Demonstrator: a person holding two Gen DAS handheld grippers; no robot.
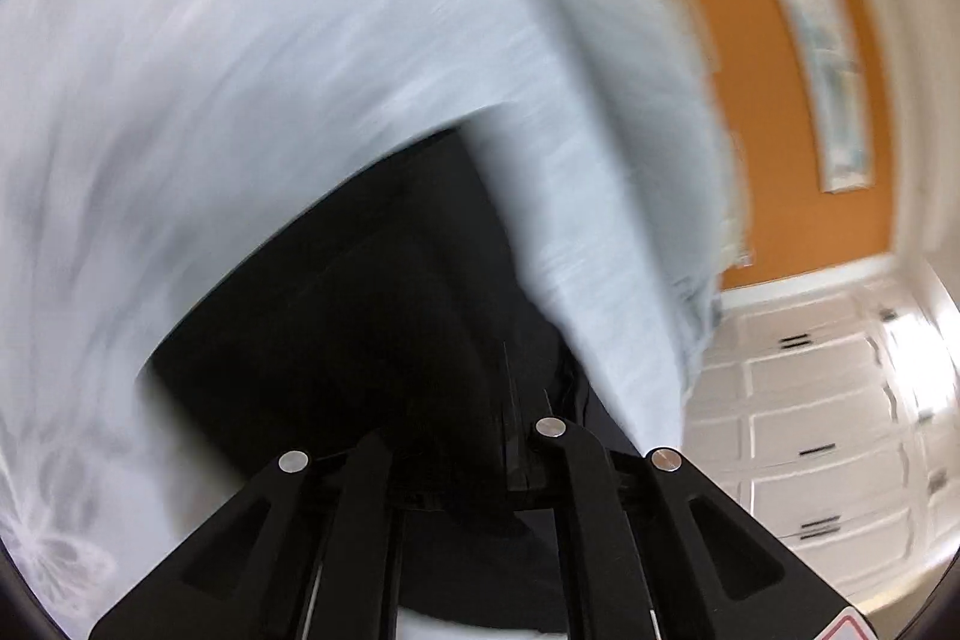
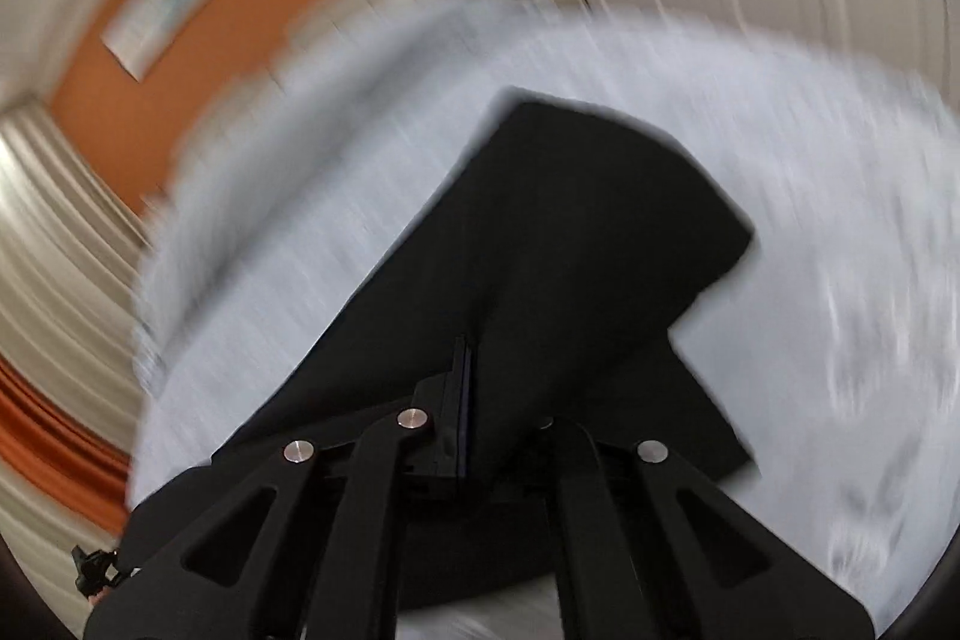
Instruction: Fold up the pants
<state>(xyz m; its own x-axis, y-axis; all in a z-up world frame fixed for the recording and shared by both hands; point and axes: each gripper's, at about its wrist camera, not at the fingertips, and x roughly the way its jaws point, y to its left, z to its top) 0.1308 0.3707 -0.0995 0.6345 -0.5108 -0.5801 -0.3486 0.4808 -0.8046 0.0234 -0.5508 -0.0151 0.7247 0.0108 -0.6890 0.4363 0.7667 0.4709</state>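
Black pants (image 1: 372, 304) lie on a pale grey-white bedspread (image 1: 240, 70); both views are smeared by motion. In the left wrist view my left gripper (image 1: 510, 400) is shut, its thin fingers pressed together with black cloth pinched between them. In the right wrist view the pants (image 2: 570, 232) rise in a fold from the bed toward my right gripper (image 2: 465, 346), which is shut on the cloth; its fingertips meet at the fold's edge. The far ends of the pants are hidden under the lifted cloth.
The bedspread (image 2: 780, 130) spreads wide around the pants. Beyond the bed's edge stand an orange wall (image 1: 750, 10) with a framed picture (image 1: 828, 64) and white drawers (image 1: 810, 388). An orange band (image 2: 54, 436) shows at the left of the right wrist view.
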